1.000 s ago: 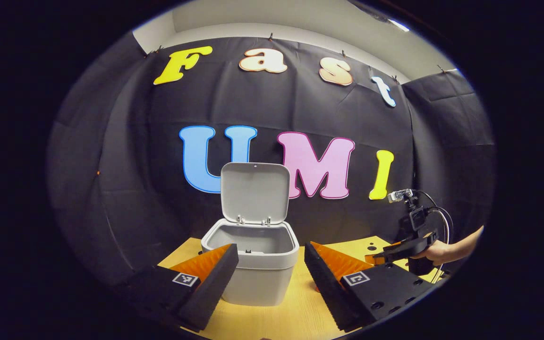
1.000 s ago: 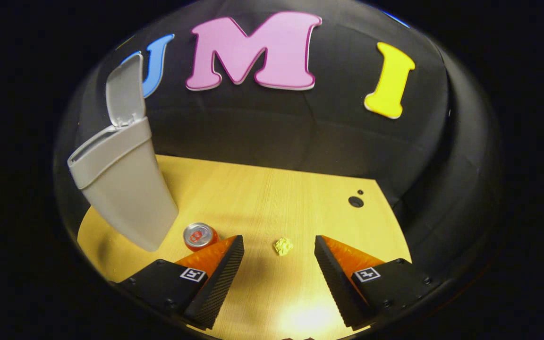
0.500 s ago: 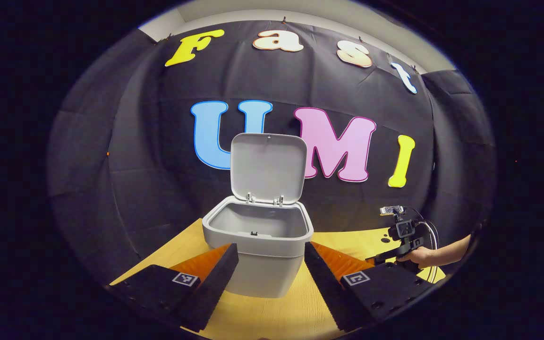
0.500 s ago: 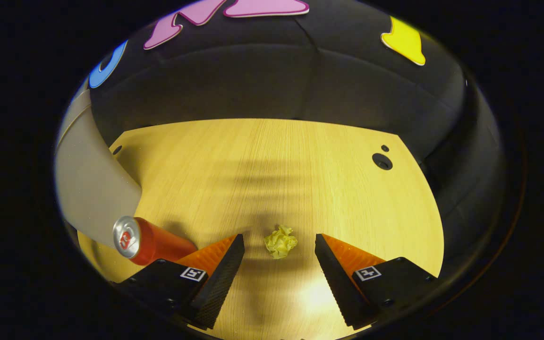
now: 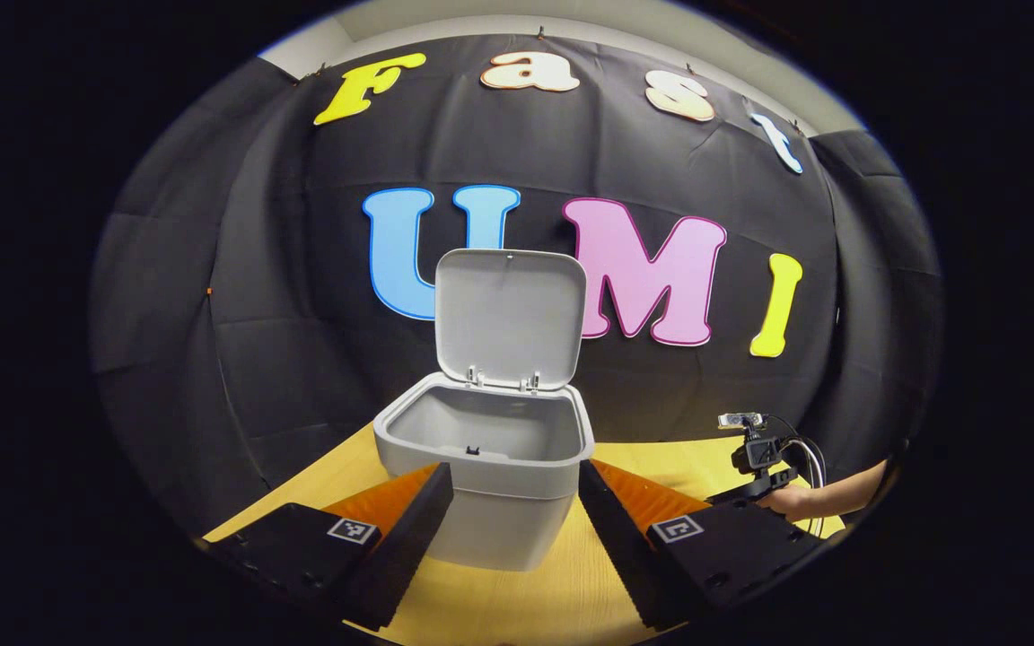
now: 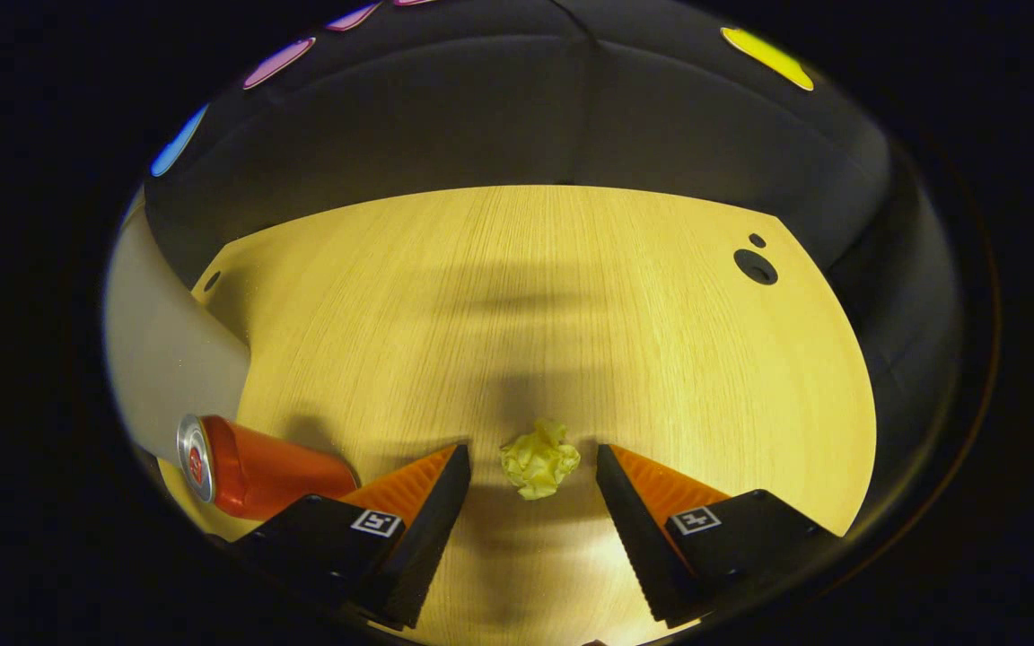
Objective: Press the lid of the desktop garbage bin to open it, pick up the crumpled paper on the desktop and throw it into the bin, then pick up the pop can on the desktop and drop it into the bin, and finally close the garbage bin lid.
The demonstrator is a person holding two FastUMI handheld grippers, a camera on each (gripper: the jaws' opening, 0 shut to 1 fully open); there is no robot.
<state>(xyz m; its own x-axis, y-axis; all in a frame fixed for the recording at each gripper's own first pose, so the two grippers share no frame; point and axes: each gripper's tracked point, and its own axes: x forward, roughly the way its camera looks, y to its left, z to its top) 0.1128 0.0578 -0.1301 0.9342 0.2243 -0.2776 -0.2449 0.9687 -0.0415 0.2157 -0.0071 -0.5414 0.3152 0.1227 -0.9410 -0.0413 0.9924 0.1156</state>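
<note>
With the grey plastic bin [image 5: 490,484] open, we bracket the crumpled yellow paper ball [image 6: 539,459] with our right gripper [image 6: 532,467], jaws spread; next, squeeze.

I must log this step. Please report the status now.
Right gripper open, straddling crumpled paper, not gripping. Left gripper open before bin, lid up. Pop can beside, clear.

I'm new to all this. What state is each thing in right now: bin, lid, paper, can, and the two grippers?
Garbage bin: upright, open.
Lid: raised, standing up.
Crumpled paper: on the desktop, between the right gripper's fingers, not gripped.
Pop can: upright on the desktop.
Left gripper: open, holding nothing.
Right gripper: open.
</note>
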